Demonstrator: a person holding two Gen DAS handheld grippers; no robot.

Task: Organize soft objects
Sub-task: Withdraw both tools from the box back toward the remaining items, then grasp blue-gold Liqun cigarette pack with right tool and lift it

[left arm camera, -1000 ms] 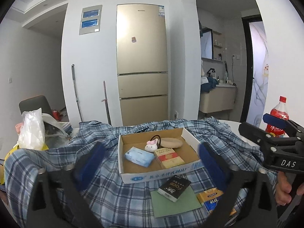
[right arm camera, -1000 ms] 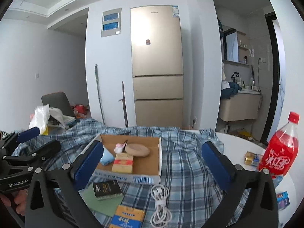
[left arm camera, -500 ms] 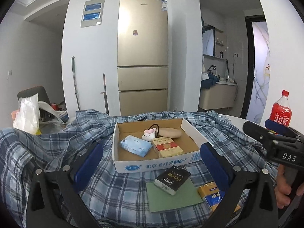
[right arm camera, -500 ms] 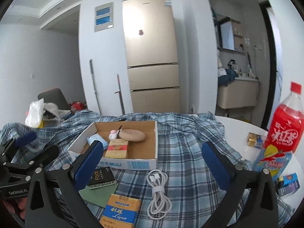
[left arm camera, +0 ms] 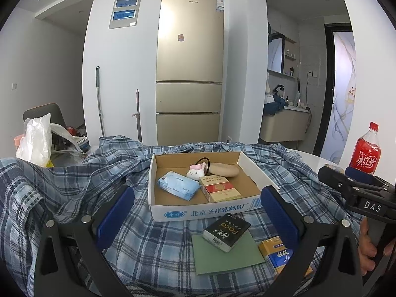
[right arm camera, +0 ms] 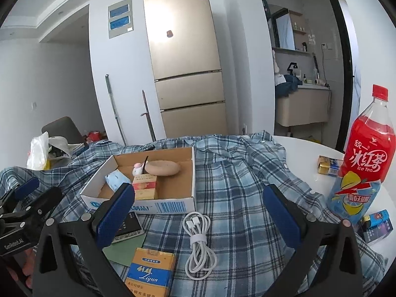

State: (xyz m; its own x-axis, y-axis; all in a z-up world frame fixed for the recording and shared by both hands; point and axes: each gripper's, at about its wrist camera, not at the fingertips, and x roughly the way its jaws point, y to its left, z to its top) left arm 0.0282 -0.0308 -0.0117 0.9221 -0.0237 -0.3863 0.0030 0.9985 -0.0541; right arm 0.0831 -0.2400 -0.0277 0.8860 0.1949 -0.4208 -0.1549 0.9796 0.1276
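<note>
Across the white table (right arm camera: 319, 148), a blue plaid shirt (left arm camera: 74, 185) lies spread and rumpled, the largest soft object in view; it appears light and limp, likely to sag and drag whatever rests on it, so a pinch at a free raised fold, such as the bunched cloth at the left, seems the safest hold. On the shirt sits an open cardboard box (left arm camera: 205, 212), stiff-walled and shallow. Inside the box: a blue tissue pack (left arm camera: 178, 185), soft and compressible, best taken across its narrow width; a red cigarette pack (left arm camera: 219, 188), rigid; a tan oval pad (left arm camera: 224, 169) of uncertain firmness; a small plush rabbit (left arm camera: 196, 171), very light, easily squeezed anywhere on its body. In front of the box lie a black pack (left arm camera: 226, 231) on a green sheet (left arm camera: 222, 257), a yellow pack (right arm camera: 149, 269) and a coiled white cable (right arm camera: 199, 242), floppy but bundled. Left gripper (left arm camera: 196, 214) and right gripper (right arm camera: 199, 212): both spread wide and empty, hovering above the near edge of the shirt, touching nothing. A red ice tea bottle (right arm camera: 363, 158) stands on bare table at the right.
</note>
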